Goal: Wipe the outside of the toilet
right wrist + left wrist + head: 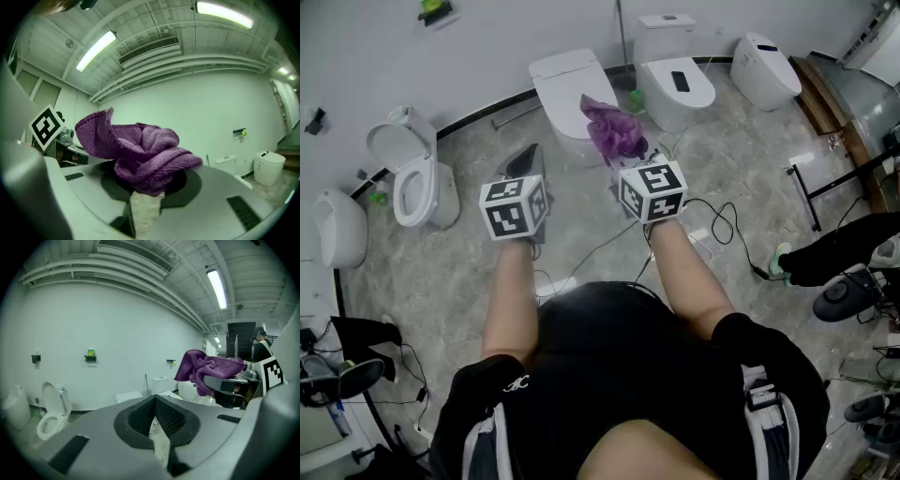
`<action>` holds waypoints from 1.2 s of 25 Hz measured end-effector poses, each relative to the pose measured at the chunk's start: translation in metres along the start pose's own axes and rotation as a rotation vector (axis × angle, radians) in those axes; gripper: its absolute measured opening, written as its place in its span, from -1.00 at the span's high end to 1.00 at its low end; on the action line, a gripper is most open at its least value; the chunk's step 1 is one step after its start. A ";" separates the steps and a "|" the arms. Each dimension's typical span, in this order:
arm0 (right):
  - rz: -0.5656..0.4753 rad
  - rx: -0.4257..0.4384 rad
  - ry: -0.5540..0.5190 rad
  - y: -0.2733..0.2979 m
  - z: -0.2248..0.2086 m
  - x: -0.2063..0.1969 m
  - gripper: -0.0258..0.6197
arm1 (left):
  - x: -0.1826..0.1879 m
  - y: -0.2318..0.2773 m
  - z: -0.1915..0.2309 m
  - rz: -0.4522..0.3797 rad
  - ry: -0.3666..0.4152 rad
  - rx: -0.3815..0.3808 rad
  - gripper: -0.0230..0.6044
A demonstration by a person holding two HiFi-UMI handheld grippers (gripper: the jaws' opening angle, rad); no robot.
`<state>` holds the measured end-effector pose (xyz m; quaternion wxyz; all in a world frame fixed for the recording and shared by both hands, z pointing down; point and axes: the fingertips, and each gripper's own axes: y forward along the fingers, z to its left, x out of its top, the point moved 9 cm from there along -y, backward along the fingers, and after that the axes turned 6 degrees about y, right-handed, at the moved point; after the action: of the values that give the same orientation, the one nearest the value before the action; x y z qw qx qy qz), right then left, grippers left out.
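Note:
A white toilet with its lid down (567, 89) stands just ahead of both grippers, against the wall. My right gripper (630, 157) is shut on a crumpled purple cloth (614, 131), which hangs above that toilet's right side. The cloth (140, 150) bunches up over the right gripper's jaws (147, 183) and hides their tips. My left gripper (525, 157) hovers left of the toilet, over the floor, with its jaws closed together and nothing between them (154, 399). In the left gripper view the cloth (206, 369) shows to the right.
An open-lid toilet (412, 173) stands at the left, beside a white fixture (337, 225). Two more toilets (675, 80) (766, 67) line the wall at the right. Cables (722, 225) trail over the marble floor. A metal stand (811, 192) and someone's legs (834, 248) are at the right.

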<state>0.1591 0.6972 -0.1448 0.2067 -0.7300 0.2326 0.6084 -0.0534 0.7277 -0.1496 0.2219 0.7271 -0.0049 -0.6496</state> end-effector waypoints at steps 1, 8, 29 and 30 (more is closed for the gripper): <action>0.002 0.003 -0.001 -0.003 -0.002 -0.001 0.58 | -0.001 -0.001 -0.004 -0.001 -0.001 0.001 0.90; -0.003 0.020 0.030 -0.030 -0.019 -0.002 0.58 | -0.006 -0.001 -0.038 0.001 -0.006 0.010 0.90; 0.043 0.085 0.050 -0.048 -0.061 -0.016 0.57 | -0.018 0.016 -0.089 0.047 -0.016 0.057 0.90; 0.046 0.087 0.050 -0.044 -0.062 -0.017 0.57 | -0.018 0.020 -0.086 0.049 -0.020 0.058 0.90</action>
<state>0.2320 0.6978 -0.1168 0.2182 -0.7297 0.2807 0.5841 0.0308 0.7417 -0.1214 0.2165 0.7263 -0.0437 -0.6509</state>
